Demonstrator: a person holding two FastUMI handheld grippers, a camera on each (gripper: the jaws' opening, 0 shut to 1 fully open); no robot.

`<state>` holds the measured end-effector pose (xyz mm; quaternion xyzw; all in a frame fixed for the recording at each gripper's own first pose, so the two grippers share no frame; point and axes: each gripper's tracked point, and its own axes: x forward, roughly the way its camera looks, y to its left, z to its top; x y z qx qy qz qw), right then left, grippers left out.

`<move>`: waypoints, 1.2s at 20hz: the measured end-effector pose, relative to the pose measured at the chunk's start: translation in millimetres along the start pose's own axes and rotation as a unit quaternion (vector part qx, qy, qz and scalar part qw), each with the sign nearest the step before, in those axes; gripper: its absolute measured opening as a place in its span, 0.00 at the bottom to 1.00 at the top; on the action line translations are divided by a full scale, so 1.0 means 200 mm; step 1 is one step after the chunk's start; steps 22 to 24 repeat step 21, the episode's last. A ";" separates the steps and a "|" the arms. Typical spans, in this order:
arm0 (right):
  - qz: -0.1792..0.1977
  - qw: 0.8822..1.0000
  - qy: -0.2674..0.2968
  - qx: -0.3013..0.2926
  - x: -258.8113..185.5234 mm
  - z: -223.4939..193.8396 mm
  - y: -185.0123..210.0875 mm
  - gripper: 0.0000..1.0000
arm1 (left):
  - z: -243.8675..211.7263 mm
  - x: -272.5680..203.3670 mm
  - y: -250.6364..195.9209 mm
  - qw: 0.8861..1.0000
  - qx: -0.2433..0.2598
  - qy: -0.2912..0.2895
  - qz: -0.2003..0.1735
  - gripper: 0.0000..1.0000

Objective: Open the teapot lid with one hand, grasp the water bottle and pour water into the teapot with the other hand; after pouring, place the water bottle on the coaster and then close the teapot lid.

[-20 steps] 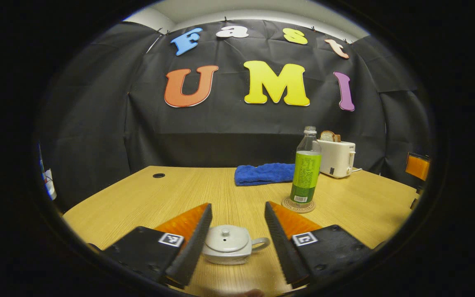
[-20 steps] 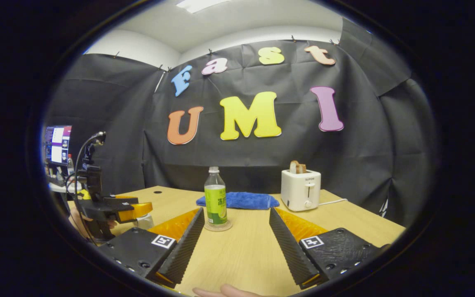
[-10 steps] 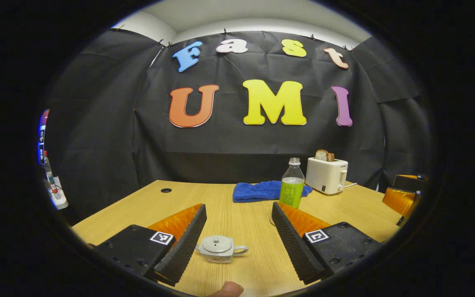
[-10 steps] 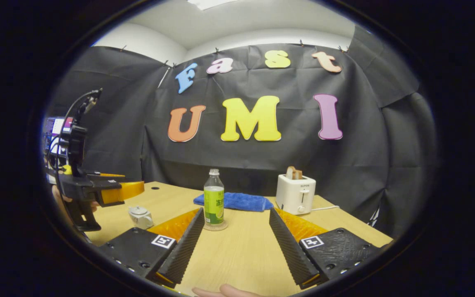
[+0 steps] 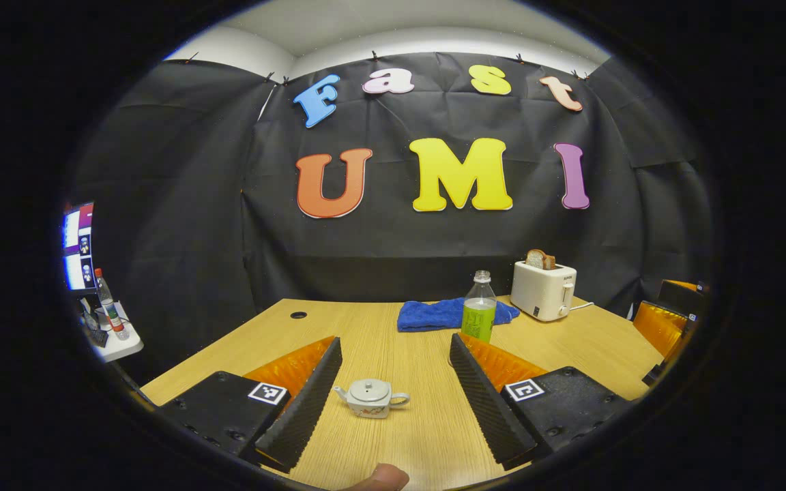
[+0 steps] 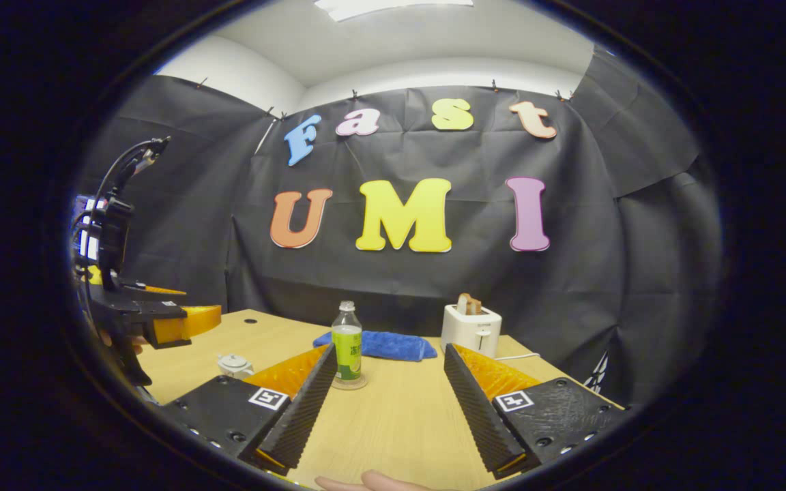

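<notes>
I am holding my left gripper (image 5: 393,385) above the light wooden table (image 5: 379,327) with its fingers spread wide, gripping nothing. Between those fingers, at about 6 o'clock in the left gripper view, the small pale ceramic teapot (image 5: 372,398) is sitting on the wood with its round lid (image 5: 370,390) on, apart from both fingers. At about 1 o'clock from the teapot, the clear plastic water bottle with a green label (image 5: 479,315) is standing upright, with a crumpled blue cloth (image 5: 437,314) lying just behind it and a white toaster holding a slice of bread (image 5: 542,289) farther to the right.

I am keeping my right gripper (image 6: 386,392) spread apart as well, holding nothing. In the right gripper view the bottle (image 6: 347,342) is standing on a round coaster (image 6: 352,383), just beside my left-hand finger (image 6: 301,409). The teapot (image 6: 234,365) is showing at 9 o'clock, with my left gripper (image 6: 192,322) hanging above and beyond it. A fingertip (image 6: 372,481) is showing at 6 o'clock.
</notes>
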<state>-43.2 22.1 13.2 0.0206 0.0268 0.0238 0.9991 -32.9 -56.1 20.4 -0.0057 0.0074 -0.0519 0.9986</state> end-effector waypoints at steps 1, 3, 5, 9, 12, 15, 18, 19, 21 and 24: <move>-0.012 1.000 0.000 -0.001 -0.02 0.03 -0.03 0.94 | 0.02 -0.02 0.00 1.000 -0.003 -0.006 0.001 1.00; -0.028 1.000 0.004 0.001 -0.04 0.04 -0.08 0.94 | 0.06 -0.06 0.02 1.000 -0.003 -0.016 0.005 0.97; -0.028 0.999 0.022 0.018 -0.06 0.03 -0.09 0.94 | 0.08 -0.10 0.03 1.000 0.000 -0.026 0.006 0.99; -0.019 0.998 0.043 0.036 -0.04 -0.01 -0.10 0.94 | 0.12 -0.15 0.01 0.999 0.006 -0.039 0.004 1.00; -0.022 0.998 0.046 0.038 -0.03 -0.02 -0.10 0.94 | 0.13 -0.16 0.01 0.999 0.015 -0.047 0.006 1.00; -0.020 0.998 0.047 0.034 -0.03 -0.03 -0.11 0.94 | 0.12 -0.15 0.00 0.999 0.014 -0.046 0.007 0.99; -0.016 0.999 0.043 0.025 -0.03 -0.02 -0.09 0.94 | 0.10 -0.13 0.02 0.999 0.016 -0.041 0.011 1.00; -0.014 0.999 0.042 0.021 -0.03 -0.02 -0.08 0.94 | 0.09 -0.12 0.02 0.999 0.017 -0.039 0.013 1.00; -0.011 0.999 0.040 0.014 -0.03 -0.02 -0.07 0.94 | 0.07 -0.10 0.02 0.999 0.016 -0.034 0.015 1.00; -0.011 0.999 0.040 0.014 -0.03 -0.02 -0.07 0.94 | 0.07 -0.10 0.02 0.999 0.016 -0.034 0.015 1.00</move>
